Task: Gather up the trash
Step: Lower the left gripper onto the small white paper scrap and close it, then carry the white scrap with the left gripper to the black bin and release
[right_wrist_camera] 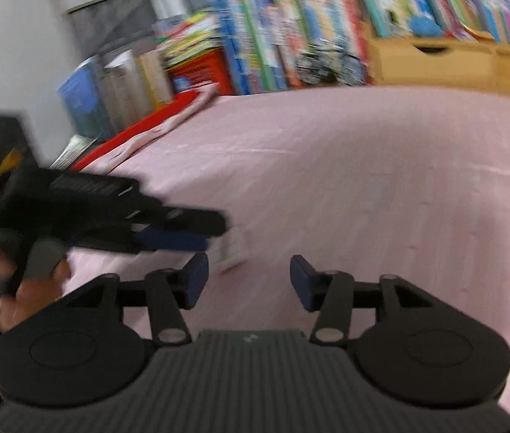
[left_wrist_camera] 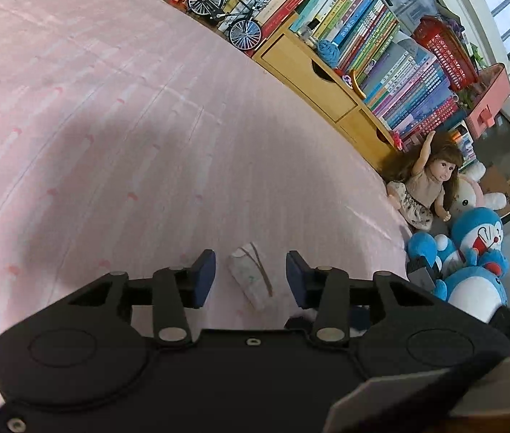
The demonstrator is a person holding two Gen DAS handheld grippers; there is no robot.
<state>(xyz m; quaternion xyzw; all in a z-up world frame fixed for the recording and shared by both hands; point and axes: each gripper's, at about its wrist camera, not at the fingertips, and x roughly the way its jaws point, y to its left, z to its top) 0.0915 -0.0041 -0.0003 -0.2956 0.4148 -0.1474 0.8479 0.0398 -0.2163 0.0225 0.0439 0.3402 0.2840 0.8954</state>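
A crumpled white wrapper (left_wrist_camera: 251, 275) lies on the pink bed sheet (left_wrist_camera: 110, 126). My left gripper (left_wrist_camera: 250, 278) is open, its blue-padded fingers on either side of the wrapper and apart from it. In the blurred right wrist view the same wrapper (right_wrist_camera: 233, 250) shows as a small white piece at the tips of the left gripper (right_wrist_camera: 215, 232), which reaches in from the left in a person's hand (right_wrist_camera: 38, 296). My right gripper (right_wrist_camera: 249, 279) hangs open over the sheet (right_wrist_camera: 381, 198) just right of the wrapper, with nothing between its fingers.
Along the bed's far side run rows of books (left_wrist_camera: 356, 29), a model bicycle (left_wrist_camera: 224, 11) and wooden drawers (left_wrist_camera: 312, 75). A doll (left_wrist_camera: 424, 184) and blue plush toys (left_wrist_camera: 471, 252) sit at the bed's right end. A red book (right_wrist_camera: 139, 126) lies at the sheet's left edge.
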